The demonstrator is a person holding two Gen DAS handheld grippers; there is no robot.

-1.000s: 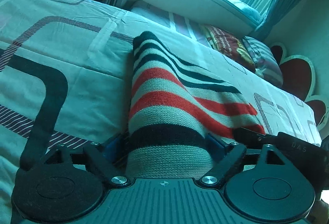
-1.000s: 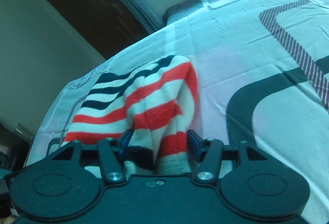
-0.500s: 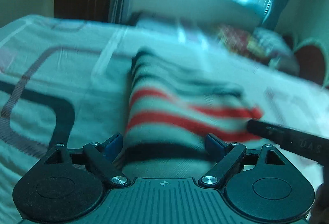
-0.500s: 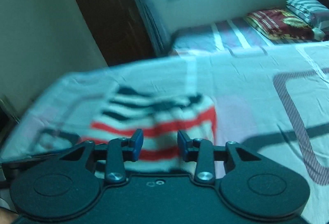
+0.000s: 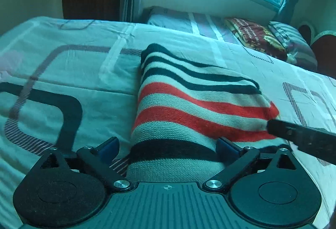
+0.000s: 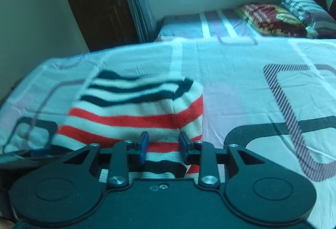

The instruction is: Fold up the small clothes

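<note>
A knit garment [image 5: 189, 107] with black, red and cream stripes lies folded on the bed. Its near end sits between the wide jaws of my left gripper [image 5: 168, 144]. These jaws are opening, and the left pad stands clear of the knit. My right gripper [image 6: 163, 145] hovers just above the garment's [image 6: 136, 115] near right corner. Its jaws stand a narrow gap apart and are opening, and the pads do not press on the cloth. One black finger of the right gripper [image 5: 294, 136] shows at the garment's right edge in the left wrist view.
The bed sheet [image 5: 73, 73] is pale with dark rounded line patterns and spreads to both sides. A second bed [image 6: 210, 23] with a red blanket [image 6: 271, 16] and a pillow lies beyond. A dark door [image 6: 94, 2] and a window are at the back.
My right gripper let go of the garment's fold, narrowed its jaws and lifted back from it. The left jaws spread wider off the knit. Both views rolled level.
</note>
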